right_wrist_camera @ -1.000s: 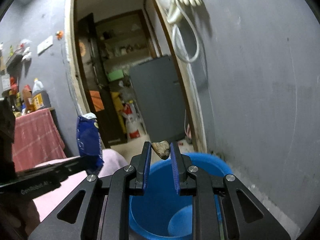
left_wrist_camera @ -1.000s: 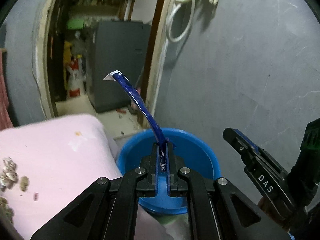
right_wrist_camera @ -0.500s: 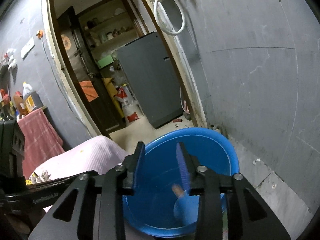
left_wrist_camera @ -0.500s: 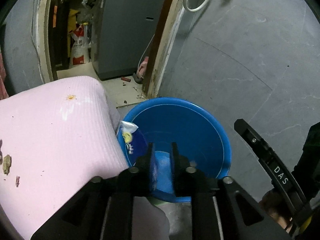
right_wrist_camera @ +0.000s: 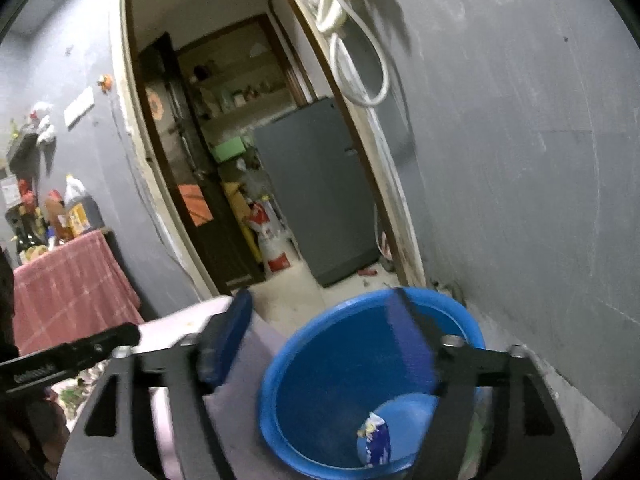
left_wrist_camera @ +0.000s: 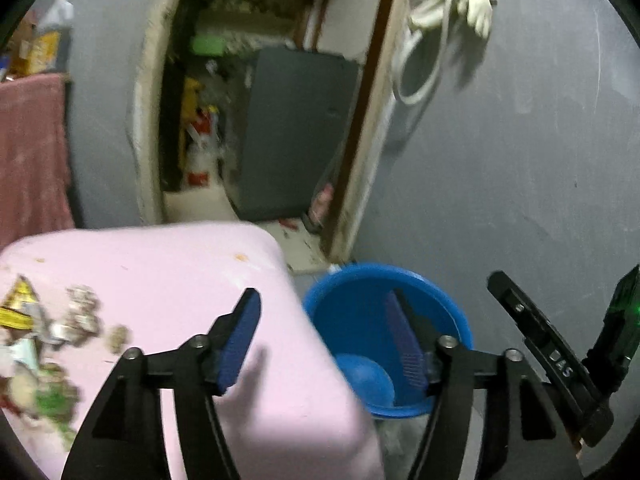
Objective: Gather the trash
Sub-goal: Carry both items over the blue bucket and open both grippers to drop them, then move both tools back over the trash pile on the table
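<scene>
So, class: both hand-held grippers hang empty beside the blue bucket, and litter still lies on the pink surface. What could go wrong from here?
1. The remaining scraps are small and crumbly; the left hand-held gripper, jaws opening and empty, may scatter them or pinch the pink surface.
2. The blue bucket sits tight against that surface, so a drop near its rim could miss.
3. The right hand-held gripper, also opening, works close by; they could collide.

That blue bucket (right_wrist_camera: 280,412) looks like smooth glossy plastic, and the wrapper (right_wrist_camera: 374,440) inside it is shiny printed foil. The pink table cover (left_wrist_camera: 168,280) reads as matt, finely ribbed cloth – the wall (right_wrist_camera: 520,160) is rough, scuffed grey paint, pretty dull.
</scene>
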`<state>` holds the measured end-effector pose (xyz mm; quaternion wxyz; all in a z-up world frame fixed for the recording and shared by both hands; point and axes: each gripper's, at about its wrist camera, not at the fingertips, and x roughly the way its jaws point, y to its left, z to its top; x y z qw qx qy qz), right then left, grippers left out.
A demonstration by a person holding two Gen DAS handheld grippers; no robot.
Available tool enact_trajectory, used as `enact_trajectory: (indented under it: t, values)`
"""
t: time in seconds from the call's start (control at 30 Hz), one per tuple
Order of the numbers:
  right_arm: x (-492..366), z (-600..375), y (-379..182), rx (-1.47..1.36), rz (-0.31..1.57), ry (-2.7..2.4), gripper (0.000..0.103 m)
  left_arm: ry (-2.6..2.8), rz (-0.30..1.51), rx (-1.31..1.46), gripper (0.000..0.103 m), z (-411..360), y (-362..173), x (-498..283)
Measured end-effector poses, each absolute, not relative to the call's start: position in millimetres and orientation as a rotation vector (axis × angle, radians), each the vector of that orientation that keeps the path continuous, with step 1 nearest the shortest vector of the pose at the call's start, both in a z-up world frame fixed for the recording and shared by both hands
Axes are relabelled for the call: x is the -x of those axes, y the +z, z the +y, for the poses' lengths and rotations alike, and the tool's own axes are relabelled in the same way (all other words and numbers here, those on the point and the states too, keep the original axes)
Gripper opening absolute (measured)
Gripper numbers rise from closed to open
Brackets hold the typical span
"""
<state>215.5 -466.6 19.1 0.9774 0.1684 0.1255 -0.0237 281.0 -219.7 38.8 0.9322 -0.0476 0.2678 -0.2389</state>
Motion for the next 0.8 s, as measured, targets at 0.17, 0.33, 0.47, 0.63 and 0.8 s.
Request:
enact_trajectory:
  t: [0.17,0.33,0.47,0.63,0.8]
  values:
    - [-202.4,-443.7,35.4,-0.327,0.151,0.001,0.103,-0.379,0.416,0.120,0.095,-176.5,54.0,-253.5]
    - [-189.0,-411.4,52.4,-0.284,0.021,0.085,0.103,-0.270,0.338,0.143,0.100,-136.1,58.6,-229.3]
    - [-180.4,-379.6,61.4,-0.229,-0.045,0.156,0.103,-0.190,0.290,0.155,0.101,-103.0,62.9,-210.1]
    - [-177.4,-342.0,68.9,-0.189,-0.069,0.239,0.103,-0.090,0.244,0.163,0.101,-65.6,62.2,-187.3]
    - [-176.3,-310.1,71.7,-0.157,-0.062,0.310,0.103,-0.016,0.222,0.145,0.101,-32.6,58.1,-171.0]
